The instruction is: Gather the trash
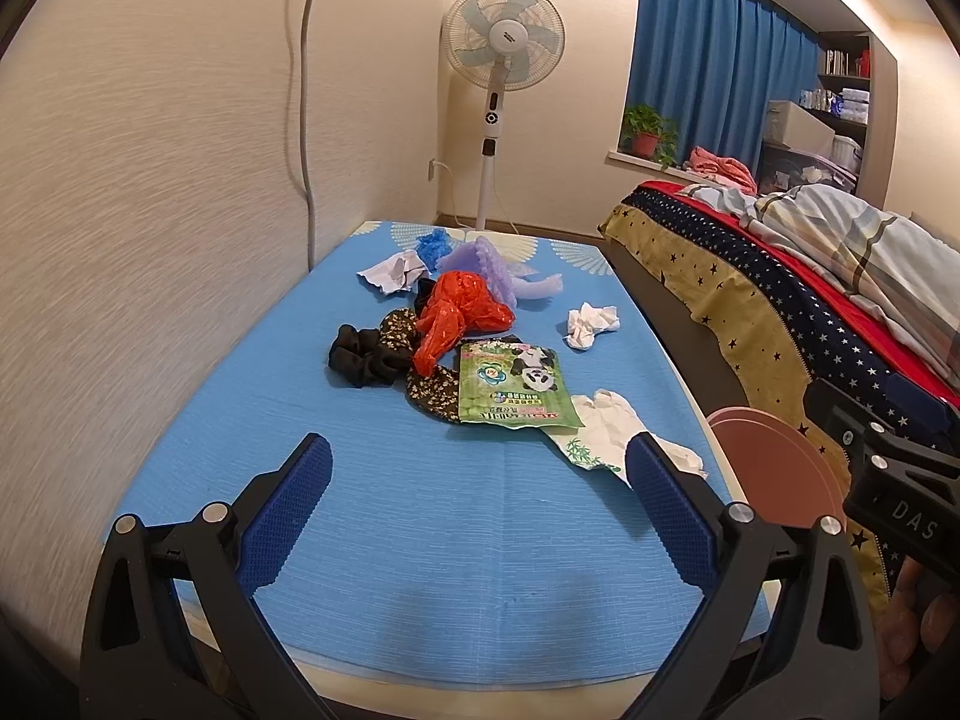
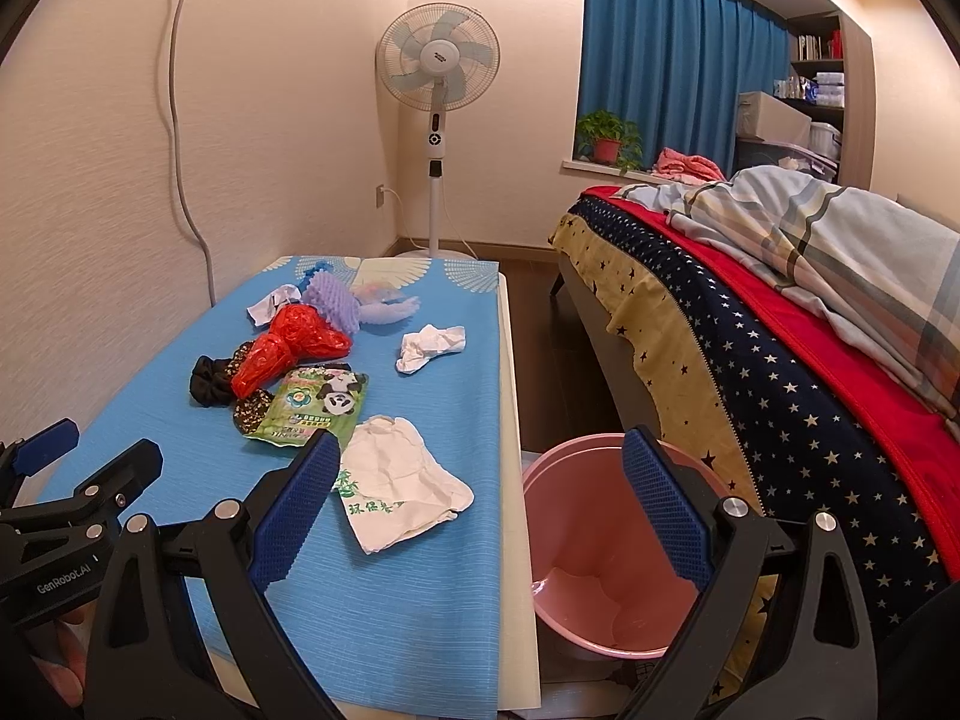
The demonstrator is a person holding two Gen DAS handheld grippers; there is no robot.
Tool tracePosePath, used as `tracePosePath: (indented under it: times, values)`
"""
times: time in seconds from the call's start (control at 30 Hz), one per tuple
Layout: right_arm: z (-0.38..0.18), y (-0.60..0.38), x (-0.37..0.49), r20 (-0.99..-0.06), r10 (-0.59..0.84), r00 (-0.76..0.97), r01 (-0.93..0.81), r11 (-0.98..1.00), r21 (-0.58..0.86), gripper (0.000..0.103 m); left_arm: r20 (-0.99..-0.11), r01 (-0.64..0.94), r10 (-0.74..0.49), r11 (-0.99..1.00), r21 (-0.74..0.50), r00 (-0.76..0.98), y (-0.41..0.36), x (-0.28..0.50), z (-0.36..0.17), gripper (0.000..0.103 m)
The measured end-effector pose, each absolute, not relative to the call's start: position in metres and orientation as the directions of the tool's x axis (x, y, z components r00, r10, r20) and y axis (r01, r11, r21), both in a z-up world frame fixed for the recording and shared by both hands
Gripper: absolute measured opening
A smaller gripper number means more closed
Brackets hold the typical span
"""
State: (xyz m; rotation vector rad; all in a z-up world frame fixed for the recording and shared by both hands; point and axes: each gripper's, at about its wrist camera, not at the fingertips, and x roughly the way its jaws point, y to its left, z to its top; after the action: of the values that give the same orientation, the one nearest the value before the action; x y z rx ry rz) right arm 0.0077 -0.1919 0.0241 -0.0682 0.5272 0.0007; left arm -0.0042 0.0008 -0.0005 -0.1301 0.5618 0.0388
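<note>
right wrist view: trash is spread over the blue mat (image 2: 384,600) on the low table, nothing picked up yet by the look of it. nearest piece is the white bag w/ green print (image 2: 399,483), lying flat near the table's right edge, just left of the pink bin (image 2: 591,546) that stands on the floor btwn table and bed (image 2: 780,324). behind it, touching or overlapping: green panda packet (image 2: 315,405), then red plastic bag (image 2: 288,345), a black scrunchie (image 2: 210,384) and floral fabric (image 2: 252,411) to the left. further off, a crumpled white tissue (image 2: 429,345) sits apart to the right; purple foam piece (image 2: 333,294) and more paper at the far end.

right gripper (image 2: 477,501) hovers w/ fingers spread wide, empty, one pad over the bag's near-left corner, the other over the bin. left gripper (image 1: 480,489) also spread wide and empty, above bare mat short of the pile.

judgement: start w/ the white bag, since it's closest to the bin. it's thin and flat, so come down on a wrinkle or raised edge, not the flat middle, and pinch firmly. lift clear before swinging right so it doesn't drag the panda packet. drop only once well over the bin mouth. scrunchie and floral fabric prob aren't trash, so avoid snagging them when taking the red bag.
</note>
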Motion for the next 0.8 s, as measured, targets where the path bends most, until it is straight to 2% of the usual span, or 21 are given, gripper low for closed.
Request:
tracePosePath:
  times: [0.17,0.27,0.37,0.43,0.53,0.63,0.8]
  values:
    - [0.025,-0.183,0.011,-0.508,-0.009,0.861,-0.028,0.998,-0.064,0.087,-0.533,-0.071,-0.002,0.991,-0.117,0.846,0.0,-0.004,0.0,0.093]
    - [0.026,-0.18,0.011,-0.512,0.006,0.859,-0.038,0.998,-0.052,0.082,-0.534,-0.069,-0.004,0.991,-0.117,0.846,0.0,-0.004,0.0,0.088]
    - [0.03,-0.181,0.015,-0.519,0.033,0.854,-0.055,0.998,-0.027,0.075,-0.539,-0.061,-0.015,0.991,-0.123,0.842,-0.001,-0.004,0.002,0.075]
    - [0.034,-0.189,0.017,-0.52,0.053,0.852,-0.066,0.998,-0.007,0.068,-0.543,-0.06,-0.024,0.989,-0.137,0.839,0.002,-0.002,0.007,0.061]
    - [0.049,-0.196,0.029,-0.514,0.092,0.853,-0.093,0.995,0.025,0.057,-0.535,-0.067,-0.023,0.987,-0.149,0.844,0.01,0.004,0.017,0.049]
    - [0.063,-0.199,0.043,-0.508,0.126,0.852,-0.119,0.992,0.045,0.045,-0.524,-0.08,-0.014,0.984,-0.157,0.851,0.018,0.018,0.029,0.04]
    - [0.092,-0.2,0.082,-0.5,0.194,0.844,-0.183,0.981,0.071,0.034,-0.509,-0.065,-0.025,0.985,-0.159,0.861,0.028,0.045,0.054,0.034]
